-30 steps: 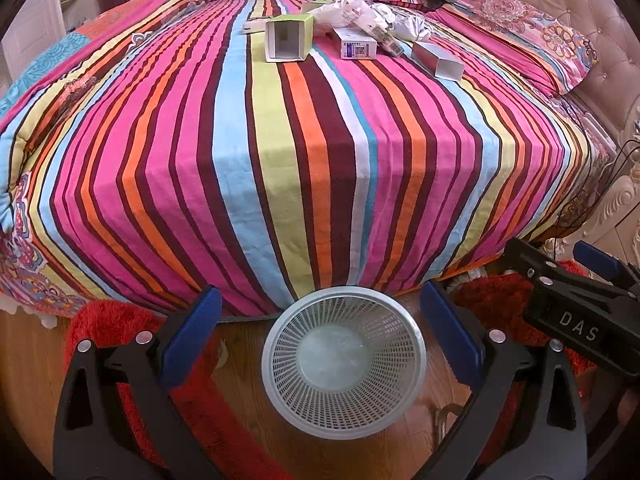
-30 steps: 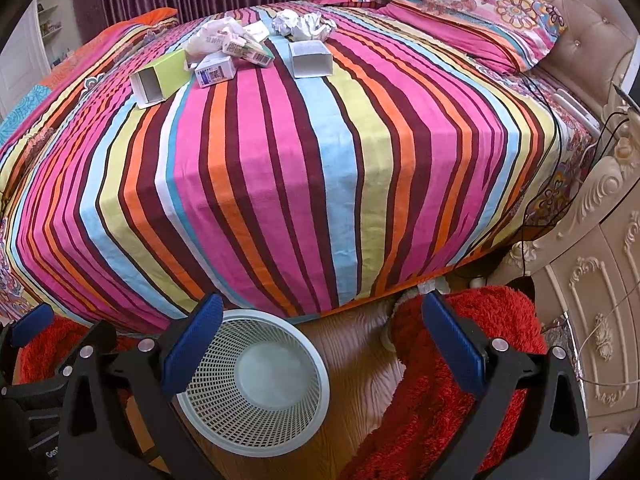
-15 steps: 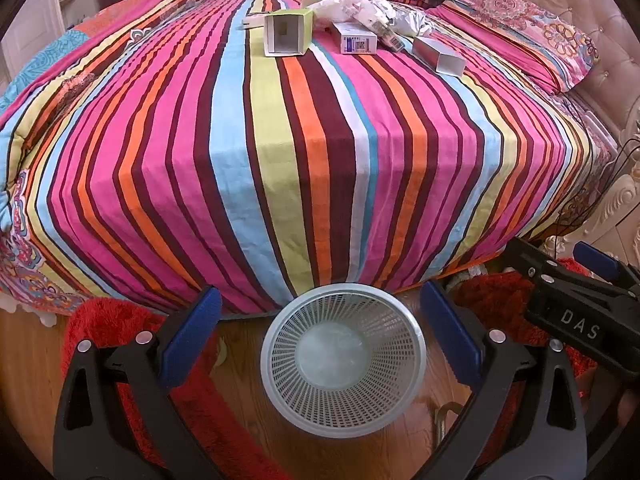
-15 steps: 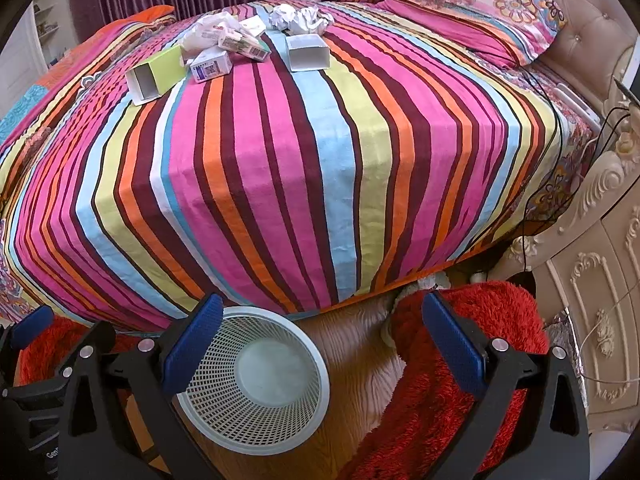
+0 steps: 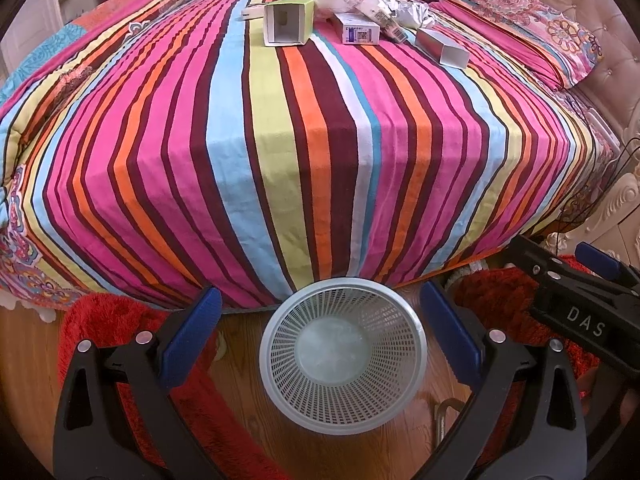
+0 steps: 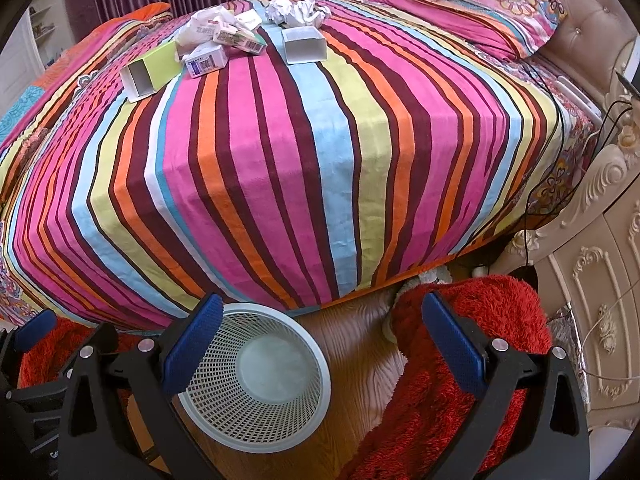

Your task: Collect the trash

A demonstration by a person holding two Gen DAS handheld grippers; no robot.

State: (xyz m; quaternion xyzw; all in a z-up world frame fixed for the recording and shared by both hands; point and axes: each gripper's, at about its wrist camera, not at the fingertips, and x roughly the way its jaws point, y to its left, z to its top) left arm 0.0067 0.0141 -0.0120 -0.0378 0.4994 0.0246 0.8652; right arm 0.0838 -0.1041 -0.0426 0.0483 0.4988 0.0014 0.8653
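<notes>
Trash lies at the far end of the striped bed (image 5: 320, 140): an open green carton (image 5: 289, 22), a white-and-blue box (image 5: 360, 31), an open grey box (image 5: 442, 46), a white plastic bag (image 6: 204, 26) and crumpled paper (image 6: 296, 12), grouped close together. A white mesh wastebasket (image 5: 342, 356) stands upright on the wooden floor (image 6: 360, 328) against the bed's near edge, beside a red rug (image 6: 460, 360). The left gripper (image 5: 320, 338) and right gripper (image 6: 322, 340) are both released, jaws spread wide, holding nothing, above the floor.

Both cams edged closer to bed (image 5: 304, 152); trash pile (image 6: 224, 40) sits nearer, slightly larger.
</notes>
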